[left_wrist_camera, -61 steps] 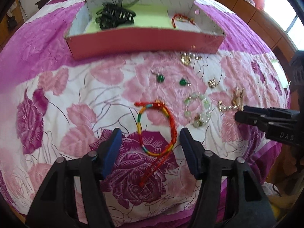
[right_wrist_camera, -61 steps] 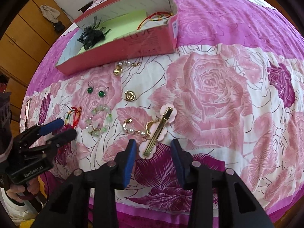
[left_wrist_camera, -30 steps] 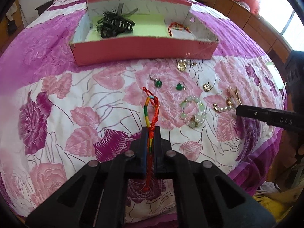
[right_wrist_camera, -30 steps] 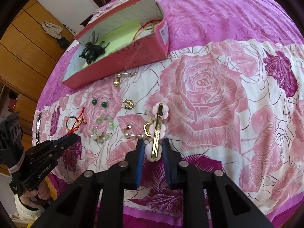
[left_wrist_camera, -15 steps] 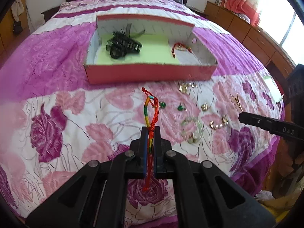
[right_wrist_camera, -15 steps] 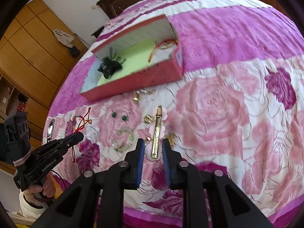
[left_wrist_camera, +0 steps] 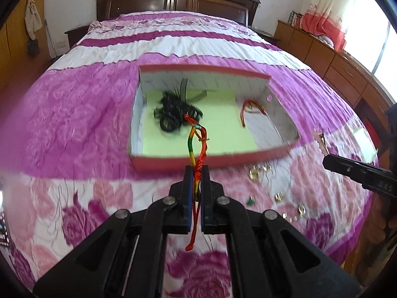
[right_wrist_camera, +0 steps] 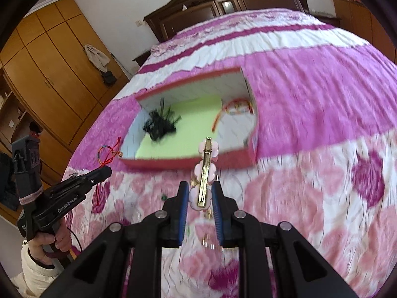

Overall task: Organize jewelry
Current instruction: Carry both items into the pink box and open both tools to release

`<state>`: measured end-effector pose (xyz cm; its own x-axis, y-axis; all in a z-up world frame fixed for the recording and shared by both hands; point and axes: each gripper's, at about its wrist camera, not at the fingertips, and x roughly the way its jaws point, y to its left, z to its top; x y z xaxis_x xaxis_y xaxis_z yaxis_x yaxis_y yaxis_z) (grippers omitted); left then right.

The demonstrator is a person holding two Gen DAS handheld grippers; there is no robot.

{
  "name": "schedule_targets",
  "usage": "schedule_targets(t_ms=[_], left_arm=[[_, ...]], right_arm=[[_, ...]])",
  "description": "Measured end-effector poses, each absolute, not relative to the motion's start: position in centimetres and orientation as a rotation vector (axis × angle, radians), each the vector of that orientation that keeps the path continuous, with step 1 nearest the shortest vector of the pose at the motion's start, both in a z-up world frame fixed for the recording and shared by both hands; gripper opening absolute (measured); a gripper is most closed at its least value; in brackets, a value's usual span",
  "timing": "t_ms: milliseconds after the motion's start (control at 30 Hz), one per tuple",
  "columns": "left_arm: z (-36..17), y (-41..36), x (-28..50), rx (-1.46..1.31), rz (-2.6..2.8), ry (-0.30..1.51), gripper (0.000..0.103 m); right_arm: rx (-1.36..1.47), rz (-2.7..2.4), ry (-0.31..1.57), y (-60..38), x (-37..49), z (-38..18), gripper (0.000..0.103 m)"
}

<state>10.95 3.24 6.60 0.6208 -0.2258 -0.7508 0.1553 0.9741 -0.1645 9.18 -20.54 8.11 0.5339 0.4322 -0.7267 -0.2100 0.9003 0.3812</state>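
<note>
Between gripper point(left_wrist_camera: 196, 173) pads, braided bracelet point(left_wrist_camera: 197, 146) — red, yellow, green

Both wrist cameras look steeply down over the pink floral bedspread point(left_wrist_camera: 74, 129) toward the far dark wooden headboard point(right_wrist_camera: 223, 5); both share the open red cardboard box point(left_wrist_camera: 173, 161), nearer in the left view.

I count one pink box point(left_wrist_camera: 173, 160) on the bed, holding one black hair claw point(left_wrist_camera: 173, 114) and one red cord bracelet point(left_wrist_camera: 250, 108). My two tools carry one item each: one multicoloured braided bracelet point(left_wrist_camera: 196, 141) and one pink flower hair clip point(right_wrist_camera: 204, 173). Small loose pieces on the bedspread are too blurred to count.
</note>
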Motion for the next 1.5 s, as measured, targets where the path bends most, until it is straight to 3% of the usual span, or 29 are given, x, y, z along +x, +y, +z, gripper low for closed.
schedule_targets(t_ms=[600,1500], left_arm=[[2.3,4.0,18.9,-0.109,-0.149,0.965,0.000],[0.2,2.9,18.5,-0.090,-0.080,1.011,0.000]], right_arm=[[0.138,0.273,0.969,-18.9,19.7,5.0,0.021],[-0.042,0.213,1.061,-18.3,23.5,0.6,0.020]])
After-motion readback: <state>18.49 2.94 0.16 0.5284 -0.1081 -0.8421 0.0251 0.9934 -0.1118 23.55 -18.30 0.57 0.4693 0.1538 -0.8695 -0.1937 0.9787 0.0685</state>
